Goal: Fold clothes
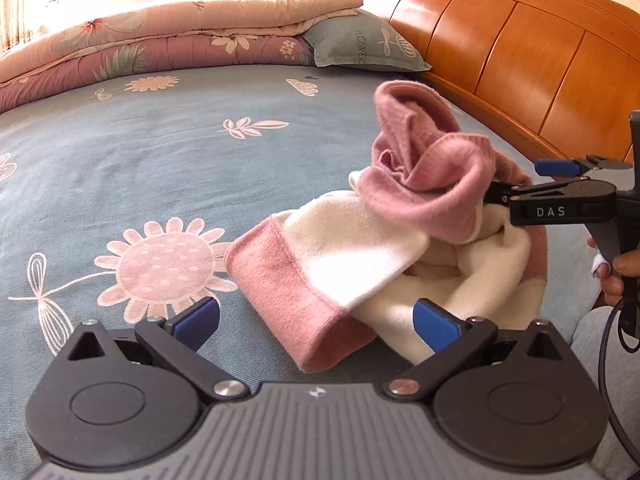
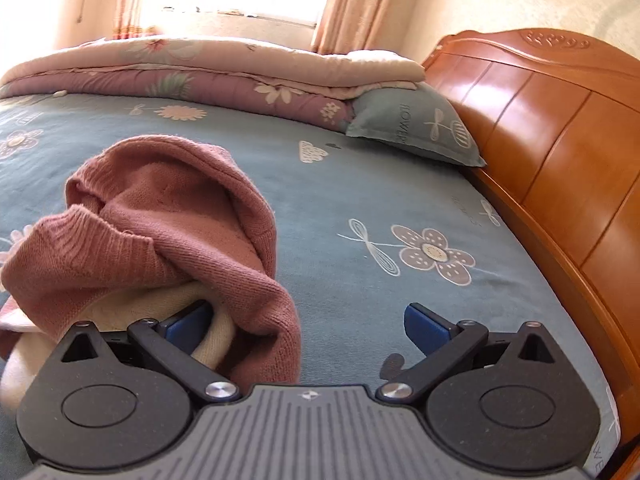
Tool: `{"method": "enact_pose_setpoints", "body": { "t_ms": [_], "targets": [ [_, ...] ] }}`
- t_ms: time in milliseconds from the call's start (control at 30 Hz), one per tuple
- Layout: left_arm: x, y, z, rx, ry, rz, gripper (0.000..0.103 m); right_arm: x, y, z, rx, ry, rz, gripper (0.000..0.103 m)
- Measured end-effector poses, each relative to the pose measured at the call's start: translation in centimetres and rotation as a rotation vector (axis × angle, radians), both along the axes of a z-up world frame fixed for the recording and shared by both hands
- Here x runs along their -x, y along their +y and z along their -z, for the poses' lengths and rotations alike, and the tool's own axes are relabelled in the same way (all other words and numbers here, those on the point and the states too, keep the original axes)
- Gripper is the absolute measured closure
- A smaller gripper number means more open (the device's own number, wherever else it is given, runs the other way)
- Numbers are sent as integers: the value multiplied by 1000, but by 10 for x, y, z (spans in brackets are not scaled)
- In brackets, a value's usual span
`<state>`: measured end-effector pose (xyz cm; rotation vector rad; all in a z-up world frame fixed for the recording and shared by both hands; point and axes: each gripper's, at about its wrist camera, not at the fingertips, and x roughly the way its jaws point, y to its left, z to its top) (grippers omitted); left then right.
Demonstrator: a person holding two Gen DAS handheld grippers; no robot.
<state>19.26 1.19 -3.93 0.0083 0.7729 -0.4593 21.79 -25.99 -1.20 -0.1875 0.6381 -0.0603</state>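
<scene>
A: Grippers first, since they sit nearest. Left gripper (image 1: 316, 326), low centre of its own view, has its jaws spread wide and nothing between them; the pink cuff of the cream-and-pink garment (image 1: 360, 272) lies just ahead of it.

B: And the other one?

A: Right gripper (image 2: 308, 326) also stands wide apart, holding nothing, though its left finger (image 2: 188, 322) is pushed against the cloth. From the left view it comes in at the right edge, a hand (image 1: 616, 276) on the handle.

B: So which step?

A: Very start, I'd judge: the heap is still crumpled on the blue bedsheet (image 2: 360, 208), the pink knit sweater (image 2: 160, 220) bunched over the cream piece. Next needs an edge pinched and pulled flat.

B: Count?

A: Two grippers, two garments as far as I can tell, one pillow (image 2: 416, 124), one folded quilt (image 2: 200, 64) at the top, one headboard (image 2: 560, 140).
</scene>
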Motion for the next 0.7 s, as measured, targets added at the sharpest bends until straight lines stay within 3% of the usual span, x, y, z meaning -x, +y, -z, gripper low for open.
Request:
{"method": "enact_pose_setpoints", "body": {
  "t_ms": [133,233,700],
  "targets": [
    [-3,-12,-3,-7,-28,39,1,1,-29,7,-4,18,93,0],
    [-3,-22,-7,-17,-62,59,1,10,-44,13,-21,31,96,0],
    [-39,-45,-1,-78,-83,88,1,48,-30,18,-124,67,-71,0]
  ]
}}
